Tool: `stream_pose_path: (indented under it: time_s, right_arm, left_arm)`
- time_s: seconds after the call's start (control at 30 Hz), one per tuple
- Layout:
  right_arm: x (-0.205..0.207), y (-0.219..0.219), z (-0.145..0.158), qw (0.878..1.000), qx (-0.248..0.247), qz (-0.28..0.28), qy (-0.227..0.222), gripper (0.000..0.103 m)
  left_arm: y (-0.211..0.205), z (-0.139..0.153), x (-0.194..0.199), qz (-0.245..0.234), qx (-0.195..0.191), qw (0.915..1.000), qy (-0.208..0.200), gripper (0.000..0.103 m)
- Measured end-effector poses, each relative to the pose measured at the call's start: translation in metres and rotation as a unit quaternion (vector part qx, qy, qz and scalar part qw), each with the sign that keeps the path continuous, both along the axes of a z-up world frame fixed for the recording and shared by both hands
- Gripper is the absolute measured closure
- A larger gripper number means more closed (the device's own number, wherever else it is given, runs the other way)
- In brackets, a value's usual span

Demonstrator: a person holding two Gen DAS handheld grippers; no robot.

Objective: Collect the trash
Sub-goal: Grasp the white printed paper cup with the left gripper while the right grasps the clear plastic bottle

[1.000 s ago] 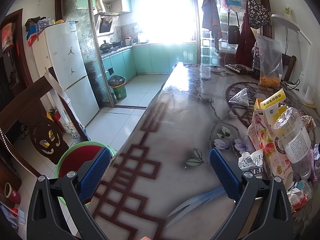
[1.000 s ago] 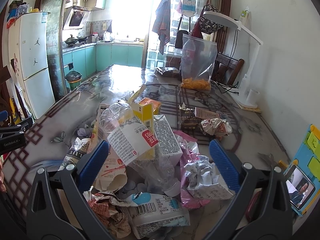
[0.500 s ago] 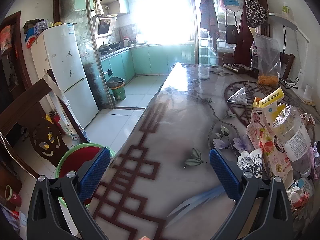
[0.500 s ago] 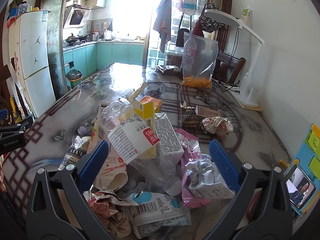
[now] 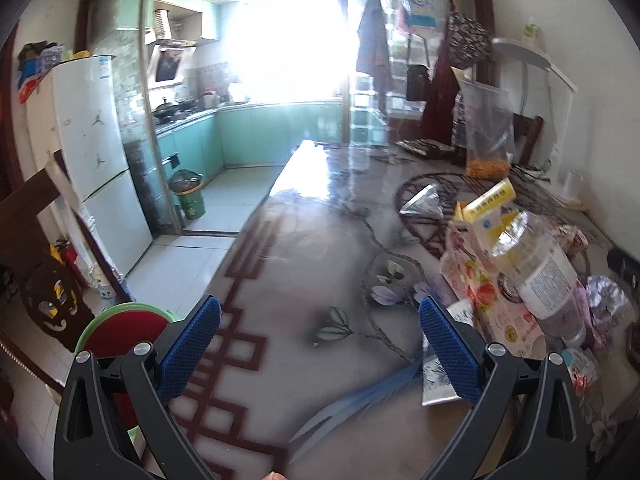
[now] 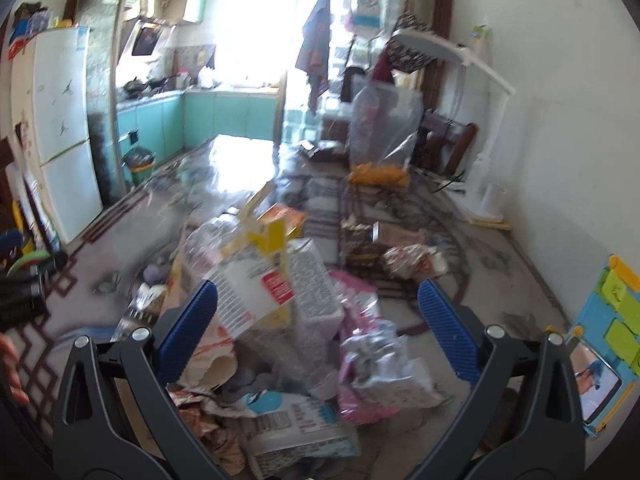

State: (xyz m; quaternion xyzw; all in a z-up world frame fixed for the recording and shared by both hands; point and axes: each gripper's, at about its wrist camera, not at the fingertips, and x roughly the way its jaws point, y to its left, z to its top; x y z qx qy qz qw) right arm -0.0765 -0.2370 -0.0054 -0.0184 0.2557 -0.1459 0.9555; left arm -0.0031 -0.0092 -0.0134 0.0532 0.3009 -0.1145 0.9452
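From the left wrist camera, the left gripper (image 5: 320, 344) is spread wide with nothing between its blue pads (image 5: 190, 346); it hangs over a bare stretch of the patterned table (image 5: 280, 272); the trash pile (image 5: 516, 280) lies off to its right, close to the right-hand pad; a clear plastic bottle (image 5: 536, 268) leans on top of a strawberry-printed carton (image 5: 476, 288), with a yellow carton (image 5: 488, 204) behind them and a crumpled foil wrapper (image 5: 608, 304) at the far right; a small silver packet (image 5: 422, 204) sits apart, farther up the table; down on the floor to the left there is a green-rimmed red bin (image 5: 124, 336), partly hidden by the left finger; a white fridge (image 5: 100, 152) stands by the kitchen doorway.

From the right wrist camera, blurred, the right gripper (image 6: 318, 332) is likewise wide open and empty; it is right over the heap; a white box with a red label (image 6: 256, 296) and a grey printed carton (image 6: 316, 284) lie between its fingers; a pink wrapper (image 6: 360, 320) and crumpled foil (image 6: 384, 364) sit toward the right pad; a torn label with a barcode (image 6: 288, 420) lies nearest the camera; beyond the pile a clear bag with orange contents (image 6: 382, 136) stands upright; a white desk lamp (image 6: 472, 92) rises by the wall.
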Motion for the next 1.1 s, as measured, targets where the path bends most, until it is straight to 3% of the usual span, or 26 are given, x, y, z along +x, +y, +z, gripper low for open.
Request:
stream_pose_path:
  time_s: [0.13,0.23,0.37,0.4,0.5,0.53,0.63,0.8,0.83,1.1]
  right_arm:
    - [-0.007,-0.031,0.003,0.997,0.073,-0.031,-0.016,0.004]
    - [-0.006,-0.049,-0.004,0.990,0.139,-0.037,-0.003,0.004]
    - [-0.006,-0.047,-0.004,0.989,0.147,-0.024,-0.003,0.004]
    - [-0.005,-0.044,-0.004,0.990,0.144,-0.014,-0.003,0.004]
    - [-0.001,-0.034,-0.004,0.991,0.130,0.016,0.006,0.004]
    - [0.001,-0.029,-0.004,0.992,0.125,0.026,0.009,0.004]
    - [0.008,-0.016,-0.005,0.992,0.107,0.058,0.025,0.004]
    - [0.031,0.005,-0.020,0.989,0.064,0.101,0.091,0.012]
    - [0.035,0.008,-0.024,0.988,0.054,0.103,0.102,0.017]
    - [0.057,0.018,-0.054,0.980,0.006,0.100,0.173,0.020]
  left_arm:
    - [-0.031,-0.018,0.009,-0.095,-0.005,0.9922,0.081,0.008]
    - [-0.054,-0.027,0.018,-0.127,0.005,0.9869,0.100,0.008]
    - [-0.065,-0.037,0.027,-0.143,-0.006,0.9815,0.127,0.010]
    - [-0.066,-0.041,0.030,-0.147,-0.018,0.9791,0.139,0.017]
    - [-0.065,-0.055,0.037,-0.148,-0.034,0.9713,0.184,0.058]
    - [-0.064,-0.059,0.038,-0.153,-0.046,0.9679,0.194,0.063]
    - [-0.058,-0.055,0.034,-0.153,-0.060,0.9679,0.190,0.065]
    - [-0.039,-0.035,0.026,-0.127,-0.072,0.9794,0.140,0.065]
    - [-0.033,-0.031,0.025,-0.115,-0.075,0.9822,0.128,0.065]
    - [0.014,-0.013,0.030,-0.052,-0.085,0.9918,0.080,0.065]
